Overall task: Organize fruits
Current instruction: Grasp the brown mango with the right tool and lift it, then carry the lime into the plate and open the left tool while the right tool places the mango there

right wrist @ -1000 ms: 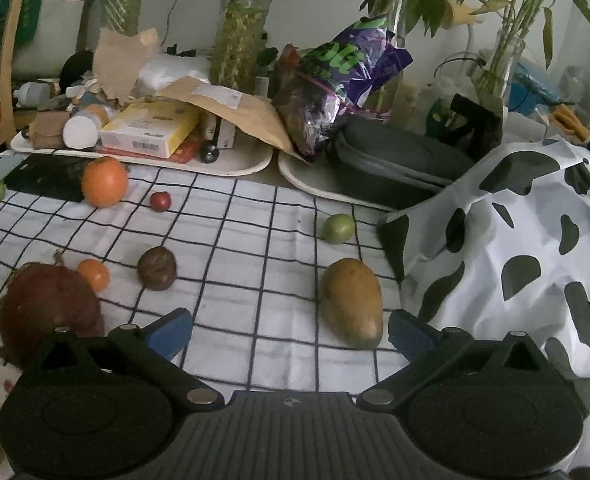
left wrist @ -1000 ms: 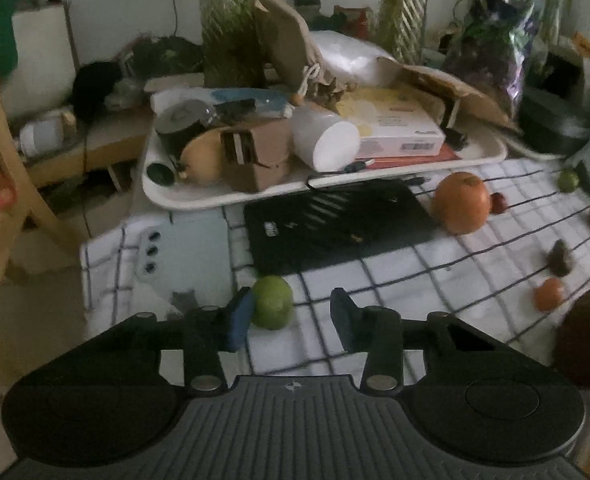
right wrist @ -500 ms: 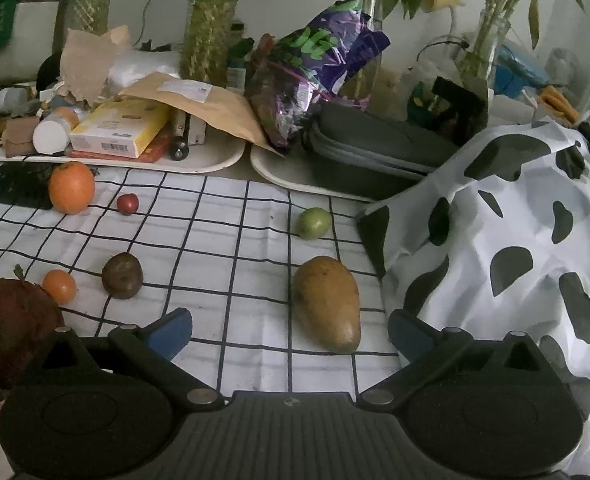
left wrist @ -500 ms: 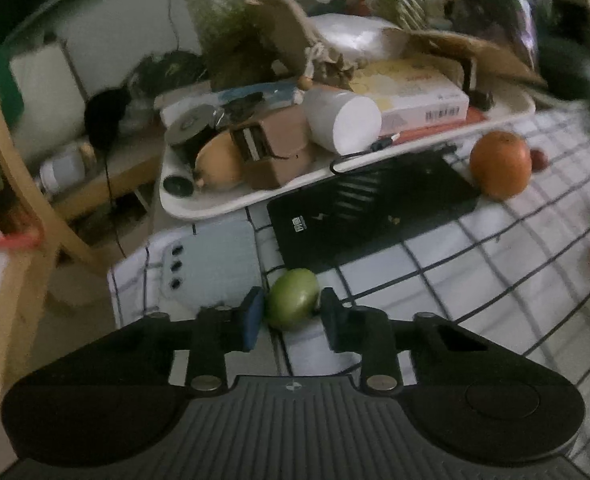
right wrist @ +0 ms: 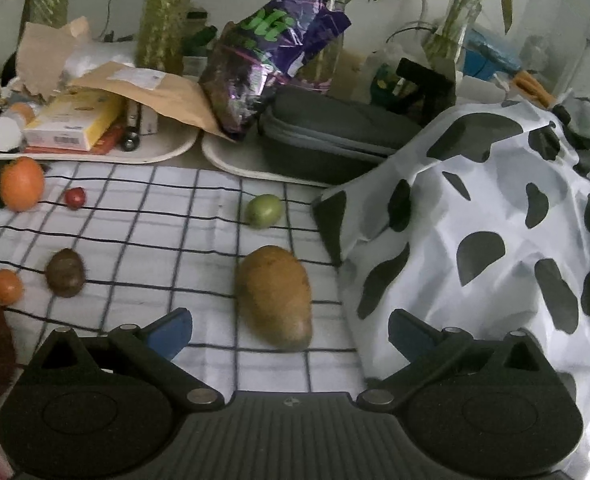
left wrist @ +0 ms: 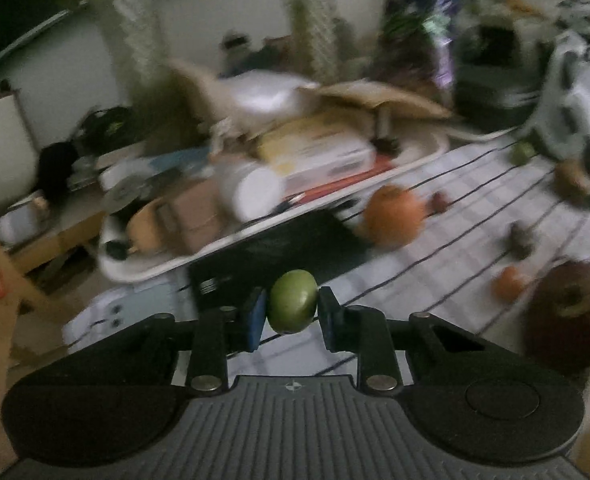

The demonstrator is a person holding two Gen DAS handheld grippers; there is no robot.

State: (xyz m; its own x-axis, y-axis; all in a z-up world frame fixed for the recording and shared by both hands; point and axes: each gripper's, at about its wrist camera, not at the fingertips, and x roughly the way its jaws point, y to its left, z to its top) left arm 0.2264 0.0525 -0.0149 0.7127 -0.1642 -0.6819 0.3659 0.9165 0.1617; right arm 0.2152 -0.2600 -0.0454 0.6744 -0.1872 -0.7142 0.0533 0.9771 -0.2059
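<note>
Now the left gripper (left wrist: 291, 310) has its jaws clamped on a small green fruit (left wrist: 293, 301), held at lower centre of the blurred left wrist view above the checked cloth (left wrist: 475, 184). Right of it lie an orange (left wrist: 393, 216) and a big dark red fruit (left wrist: 567, 316). Across in the right wrist view, the right gripper (right wrist: 289, 336) stands with jaws wide apart, a brown mango (right wrist: 277, 296) lying on the cloth between them, untouched; a second green fruit (right wrist: 263, 210) sits above it.

The left hand-held gripper (left wrist: 291, 312) has clamped onto the green fruit (left wrist: 293, 301) and lifted it off the checked cloth (left wrist: 475, 200).
</note>
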